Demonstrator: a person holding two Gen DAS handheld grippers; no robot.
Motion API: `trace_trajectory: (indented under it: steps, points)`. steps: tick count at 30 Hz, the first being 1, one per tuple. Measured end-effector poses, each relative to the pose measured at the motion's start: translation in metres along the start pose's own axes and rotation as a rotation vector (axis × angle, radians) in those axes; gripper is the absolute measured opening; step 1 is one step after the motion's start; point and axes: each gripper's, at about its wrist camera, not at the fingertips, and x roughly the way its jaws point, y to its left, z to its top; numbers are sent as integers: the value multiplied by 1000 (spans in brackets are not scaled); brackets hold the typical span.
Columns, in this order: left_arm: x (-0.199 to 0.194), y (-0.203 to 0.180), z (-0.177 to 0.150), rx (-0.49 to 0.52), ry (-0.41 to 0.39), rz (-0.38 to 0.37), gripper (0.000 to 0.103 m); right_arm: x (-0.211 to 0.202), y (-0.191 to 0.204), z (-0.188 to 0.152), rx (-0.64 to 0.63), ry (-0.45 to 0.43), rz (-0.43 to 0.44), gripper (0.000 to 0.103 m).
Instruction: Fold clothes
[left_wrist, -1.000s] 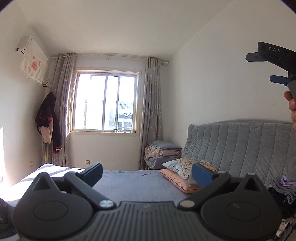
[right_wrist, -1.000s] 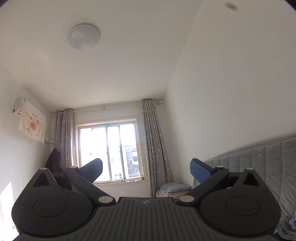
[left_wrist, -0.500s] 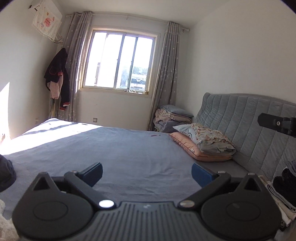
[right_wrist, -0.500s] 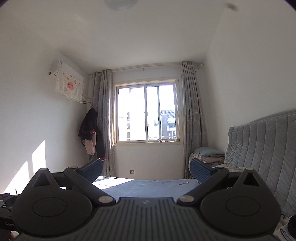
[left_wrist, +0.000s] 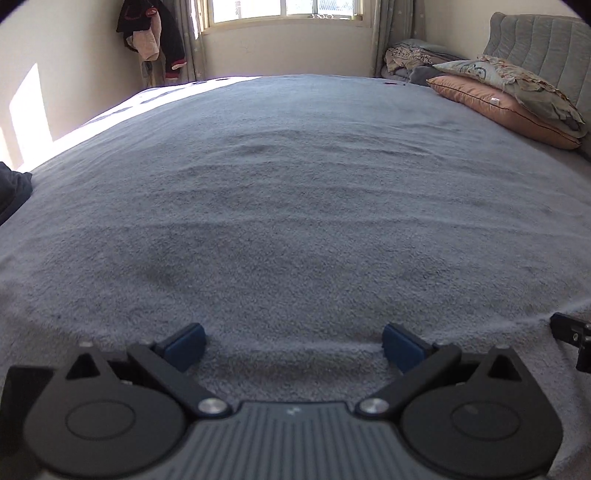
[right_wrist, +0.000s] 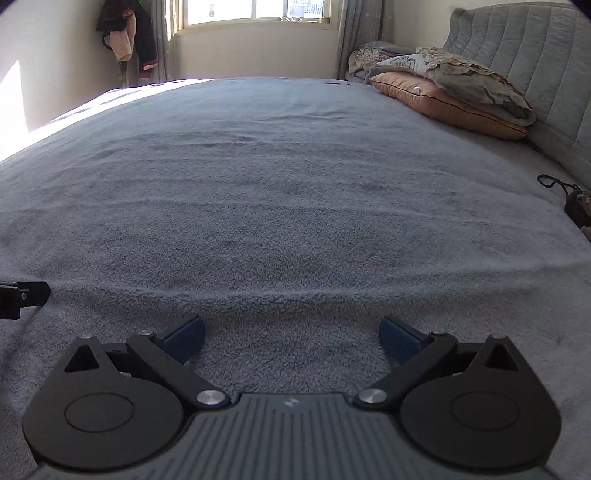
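Observation:
My left gripper (left_wrist: 293, 347) hangs open low over the grey-blue fleece bed cover (left_wrist: 295, 206), with nothing between its blue pads (left_wrist: 184, 345). My right gripper (right_wrist: 291, 341) is open too, just above the same cover (right_wrist: 280, 192), and holds nothing. Each gripper shows at the edge of the other's view: the right one (left_wrist: 570, 332) at the far right, the left one (right_wrist: 22, 297) at the far left. A dark garment (left_wrist: 13, 192) lies at the bed's left edge. A dark item with a cord (right_wrist: 574, 206) lies at the right edge.
Two pillows (left_wrist: 509, 96) are stacked at the padded headboard (right_wrist: 535, 62) on the right. Folded bedding (left_wrist: 410, 61) sits in the far corner by the curtain. Clothes (left_wrist: 151, 35) hang on the left wall beside the window. Bright sunlight falls across the bed's far-left side.
Both grippers have tilted down from the ceiling and window to the bed and dropped close to the cover. Both stay open.

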Motion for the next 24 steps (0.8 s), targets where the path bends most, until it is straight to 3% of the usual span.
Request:
trace_trajectory:
  steps: [6, 17, 24]
  points:
    - [22, -2, 9, -54, -54, -1, 103, 37, 14, 2, -4, -55, -30, 103]
    - [25, -18, 11, 13, -103, -15, 103, 39, 15, 0, -38, -86, 0, 103]
    - [29, -7, 10, -45, -81, -65, 103, 36, 17, -3, -41, -90, -17, 103]
